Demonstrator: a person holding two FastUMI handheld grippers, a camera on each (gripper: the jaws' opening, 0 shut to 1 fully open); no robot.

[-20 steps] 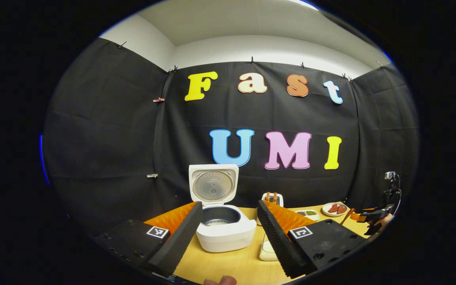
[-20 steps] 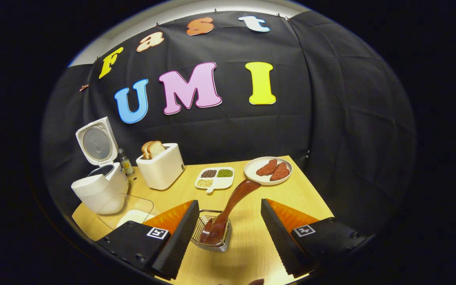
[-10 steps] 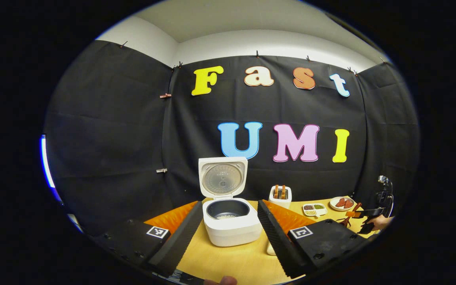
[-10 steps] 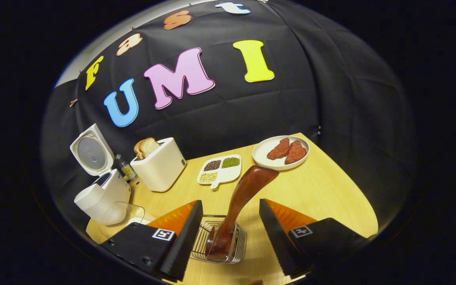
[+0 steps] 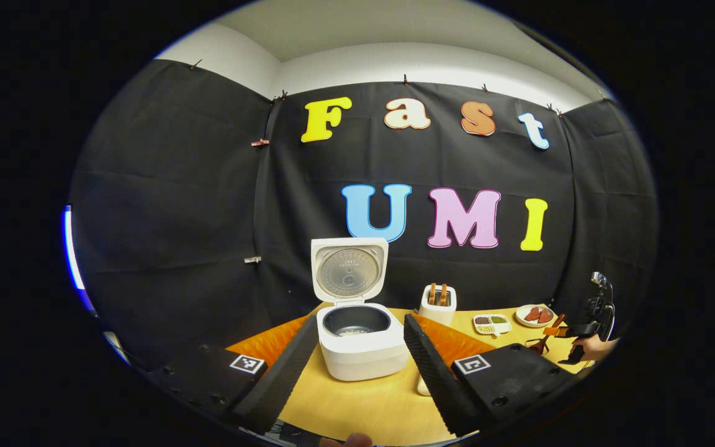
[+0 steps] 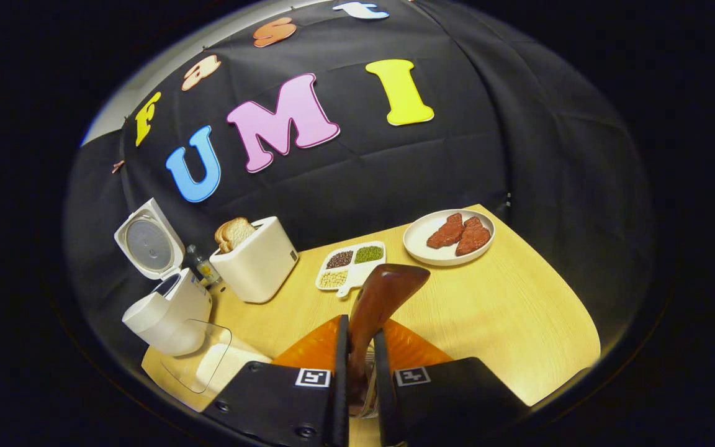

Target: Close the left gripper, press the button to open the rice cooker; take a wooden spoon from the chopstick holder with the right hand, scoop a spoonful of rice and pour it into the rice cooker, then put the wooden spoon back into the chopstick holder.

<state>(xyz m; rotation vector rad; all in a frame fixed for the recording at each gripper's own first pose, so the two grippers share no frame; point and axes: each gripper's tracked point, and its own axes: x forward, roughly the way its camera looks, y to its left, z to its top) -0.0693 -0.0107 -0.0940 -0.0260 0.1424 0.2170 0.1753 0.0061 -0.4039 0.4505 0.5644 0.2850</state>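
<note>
The white rice cooker (image 5: 362,354) stands with its lid (image 5: 349,271) up, and a little rice lies in its dark pot. My left gripper (image 5: 357,366) is open, its fingers framing the cooker from a short way back. In the right gripper view, the dark wooden spoon (image 6: 385,292) stands upright in the wire chopstick holder (image 6: 367,400). My right gripper (image 6: 359,329) is shut on the spoon's handle just above the holder. The cooker (image 6: 168,307) is far to the left there. The right gripper (image 5: 571,332) and the hand (image 5: 599,347) holding it appear at the far right of the left gripper view.
A clear box of white rice (image 6: 205,363) lies in front of the cooker. A white toaster (image 6: 257,261) with bread, a small bottle (image 6: 202,267), a divided dish of beans (image 6: 352,266) and a plate of meat (image 6: 450,239) stand along the back of the wooden table (image 6: 519,310).
My right gripper has moved in and closed its fingers on the spoon handle. The left gripper has drawn back a little from the cooker and stays open.
</note>
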